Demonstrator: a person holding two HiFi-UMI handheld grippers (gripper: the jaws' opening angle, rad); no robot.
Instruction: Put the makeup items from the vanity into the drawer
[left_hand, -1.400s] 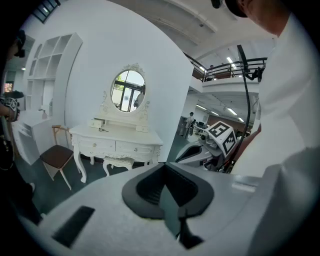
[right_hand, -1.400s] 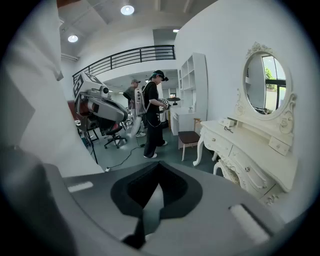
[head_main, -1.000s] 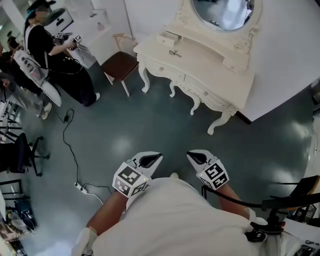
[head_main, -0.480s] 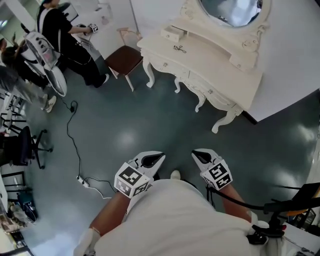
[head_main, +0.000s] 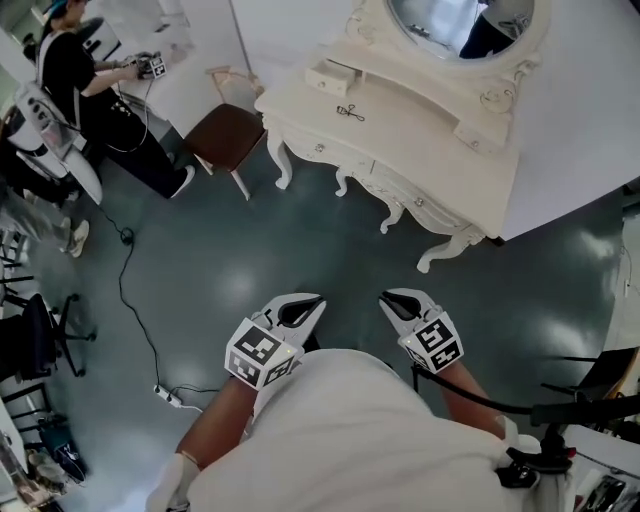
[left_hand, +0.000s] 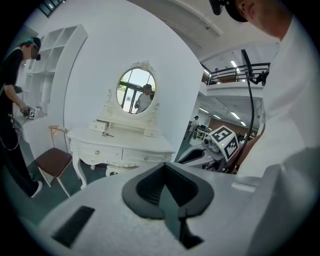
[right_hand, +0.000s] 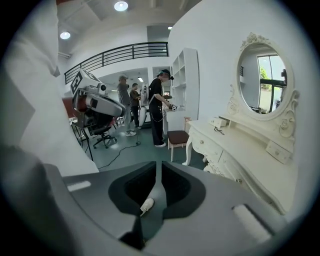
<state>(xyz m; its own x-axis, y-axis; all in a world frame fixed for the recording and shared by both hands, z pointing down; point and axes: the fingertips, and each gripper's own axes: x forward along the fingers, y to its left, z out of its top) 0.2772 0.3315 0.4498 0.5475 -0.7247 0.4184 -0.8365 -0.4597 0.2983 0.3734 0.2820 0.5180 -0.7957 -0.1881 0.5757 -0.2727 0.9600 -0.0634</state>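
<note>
The left gripper (head_main: 312, 303) and right gripper (head_main: 390, 300) have jaws together, empty. The vanity (head_main: 420, 128) stands at the upper centre.

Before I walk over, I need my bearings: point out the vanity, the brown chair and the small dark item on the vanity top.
vanity (head_main: 420, 145), head view, bare tabletop.
brown chair (head_main: 226, 128), head view, its seat.
small dark item (head_main: 349, 112), head view, its middle.

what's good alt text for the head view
Seen from above, the left gripper and right gripper, both empty with jaws shut, hang over a dark floor, well short of a white vanity with a small dark item on top.
</note>
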